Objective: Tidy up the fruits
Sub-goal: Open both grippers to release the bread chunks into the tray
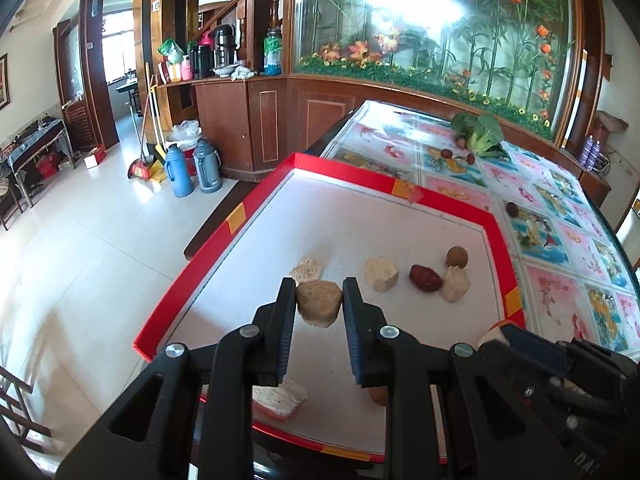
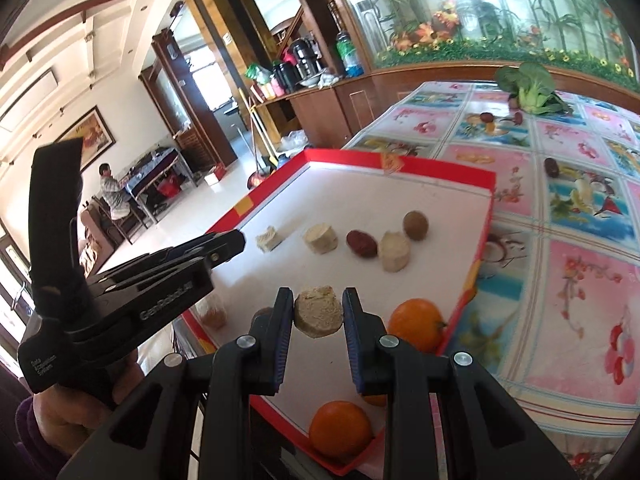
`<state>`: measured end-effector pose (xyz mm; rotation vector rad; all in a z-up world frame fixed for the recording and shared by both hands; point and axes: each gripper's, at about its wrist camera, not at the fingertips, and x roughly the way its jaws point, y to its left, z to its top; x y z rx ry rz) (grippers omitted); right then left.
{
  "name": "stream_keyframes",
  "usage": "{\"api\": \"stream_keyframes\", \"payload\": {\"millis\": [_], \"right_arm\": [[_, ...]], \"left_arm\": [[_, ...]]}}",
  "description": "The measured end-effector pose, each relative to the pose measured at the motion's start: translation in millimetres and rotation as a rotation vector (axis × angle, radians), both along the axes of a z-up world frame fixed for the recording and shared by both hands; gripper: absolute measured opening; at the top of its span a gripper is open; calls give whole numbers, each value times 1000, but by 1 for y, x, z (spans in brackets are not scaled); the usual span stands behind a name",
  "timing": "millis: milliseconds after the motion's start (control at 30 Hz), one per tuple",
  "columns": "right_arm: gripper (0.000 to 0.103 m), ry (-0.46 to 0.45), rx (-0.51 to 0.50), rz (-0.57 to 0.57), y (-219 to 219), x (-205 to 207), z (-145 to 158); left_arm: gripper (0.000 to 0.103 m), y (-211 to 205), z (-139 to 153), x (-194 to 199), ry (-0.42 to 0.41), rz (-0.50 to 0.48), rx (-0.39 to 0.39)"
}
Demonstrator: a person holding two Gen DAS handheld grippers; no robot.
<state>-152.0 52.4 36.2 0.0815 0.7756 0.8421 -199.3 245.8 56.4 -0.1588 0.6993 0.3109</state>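
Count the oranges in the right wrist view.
2: far orange by the tray's right rim, near orange at its front edge. An orange sliver behind the tongs may be a third.

Left gripper (image 1: 319,292) and right gripper (image 2: 318,300): matte black plastic frames with triangular cut-outs, round silver screw heads at the pivots, and ribbed blue pads lining the jaws. One body carried white lettering on its side. A purple sleeve (image 2: 24,420) covered the wrist of the left hand (image 2: 80,412).
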Motion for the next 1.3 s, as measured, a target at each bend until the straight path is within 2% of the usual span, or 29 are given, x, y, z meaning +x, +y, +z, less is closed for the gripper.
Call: {"api": "stream_keyframes", "payload": {"millis": [367,500,767,800,867,967,1067,1267,1300], "right_arm": [[24,1,-47,4,10,-1,-18],[24,-49,-65,23,15,-8,-15],[24,-48,-108,17,20,-7,-18],[24,-51,-111,18,20,-7,-18],[24,-58,-120,18,21,-8,-18],[25,-58,-116,23,20,-8,-18],[29,-55,-79,14,11,-9,-16],[32,-110,-10,-44,-14,-21,-1],[35,-123,-7,-54,-20,-24,4]], "left_arm": [[26,8,-11,4,25,41,13],[26,10,-15,7,37,50,13],[27,9,-22,13,79,65,16],[31,8,-23,12,84,67,17],[51,8,-22,10,84,73,19],[62,6,-17,6,66,84,29],[79,4,-9,-1,41,90,29],[100,-14,18,-20,-38,90,91],[102,-18,23,-23,-50,86,106]]}}
